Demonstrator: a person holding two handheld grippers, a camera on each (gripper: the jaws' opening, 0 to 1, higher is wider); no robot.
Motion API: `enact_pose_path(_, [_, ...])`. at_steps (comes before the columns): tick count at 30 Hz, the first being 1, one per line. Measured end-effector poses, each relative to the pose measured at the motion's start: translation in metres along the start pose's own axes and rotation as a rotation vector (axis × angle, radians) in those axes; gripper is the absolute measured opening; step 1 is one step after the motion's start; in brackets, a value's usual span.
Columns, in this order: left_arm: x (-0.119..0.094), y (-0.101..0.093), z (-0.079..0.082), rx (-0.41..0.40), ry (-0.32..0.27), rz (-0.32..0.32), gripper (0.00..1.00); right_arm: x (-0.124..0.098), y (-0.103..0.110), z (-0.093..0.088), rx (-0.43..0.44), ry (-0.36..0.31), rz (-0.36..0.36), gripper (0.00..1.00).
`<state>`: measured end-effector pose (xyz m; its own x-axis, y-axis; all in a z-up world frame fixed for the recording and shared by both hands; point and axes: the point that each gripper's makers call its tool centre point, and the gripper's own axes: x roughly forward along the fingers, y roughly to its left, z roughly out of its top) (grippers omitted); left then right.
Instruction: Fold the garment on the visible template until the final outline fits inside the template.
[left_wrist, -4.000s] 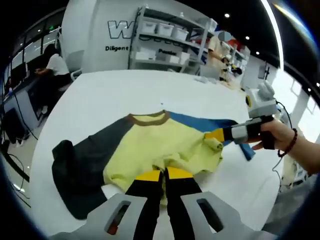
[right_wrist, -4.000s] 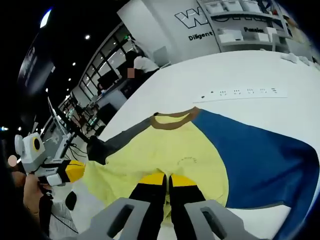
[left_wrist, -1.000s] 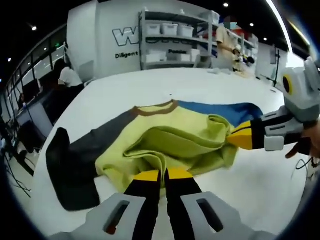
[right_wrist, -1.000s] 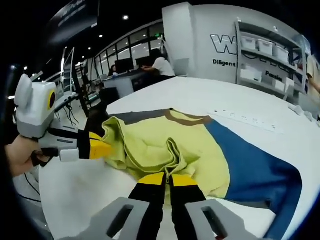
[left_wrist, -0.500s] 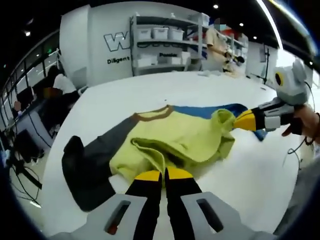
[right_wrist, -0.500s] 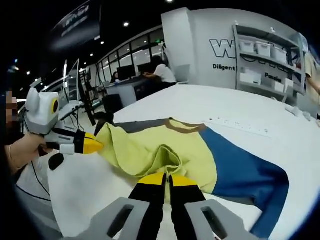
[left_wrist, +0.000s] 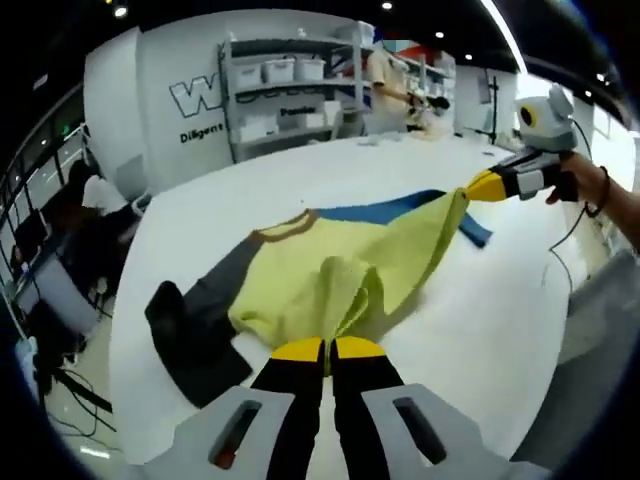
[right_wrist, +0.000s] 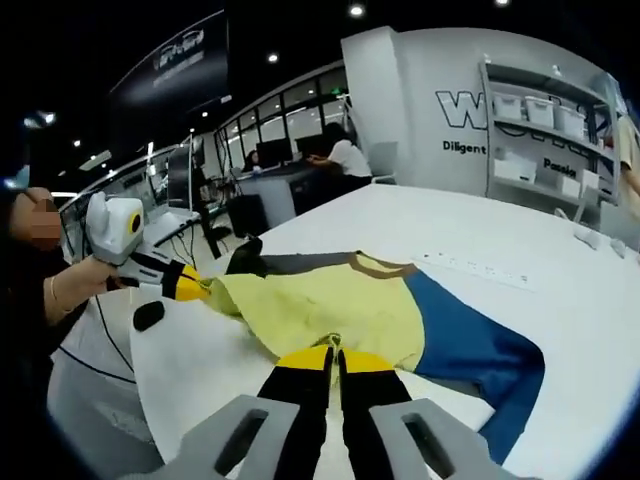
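Garment (left_wrist: 340, 265) seemingly pinched between both tongs

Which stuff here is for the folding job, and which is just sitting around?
For the job:
yellow, blue and dark grey shirt
left gripper
right gripper
white table

Just around:
shelf of white bins
person seated at a desk

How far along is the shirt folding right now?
Barely started: no finished fold shows. Both claws, left and right, are shut on the shirt's yellow hem, stretching it out above the white table. Sleeves and body remain unfolded.
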<state>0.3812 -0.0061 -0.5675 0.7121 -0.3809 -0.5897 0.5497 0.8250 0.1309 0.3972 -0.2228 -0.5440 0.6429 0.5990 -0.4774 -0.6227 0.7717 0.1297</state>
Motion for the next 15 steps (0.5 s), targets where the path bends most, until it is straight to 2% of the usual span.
enact_pose_path(2, [-0.009,-0.001,-0.001,0.039,0.003,0.003,0.0,-0.009,0.005,-0.003,-0.013,0.001,0.001,0.0])
enact_pose_path(5, [-0.025,-0.005,-0.005,0.036,-0.006,-0.026,0.0,-0.023,0.014,-0.009,-0.035,0.011,0.015,0.0])
enact_pose_path(7, [-0.034,-0.004,-0.009,0.087,0.005,-0.018,0.0,-0.032,0.019,-0.012,-0.049,0.012,0.024,0.0])
enact_pose_path(10, [-0.043,-0.006,-0.014,0.081,0.006,-0.03,0.0,-0.041,0.024,-0.019,-0.06,0.025,0.032,0.0])
enact_pose_path(12, [-0.05,-0.006,-0.021,0.121,0.018,-0.029,0.0,-0.049,0.029,-0.03,-0.095,0.064,0.046,0.0])
enact_pose_path(15, [-0.056,-0.008,-0.032,0.131,0.025,-0.042,0.0,-0.057,0.032,-0.042,-0.149,0.108,0.043,0.0])
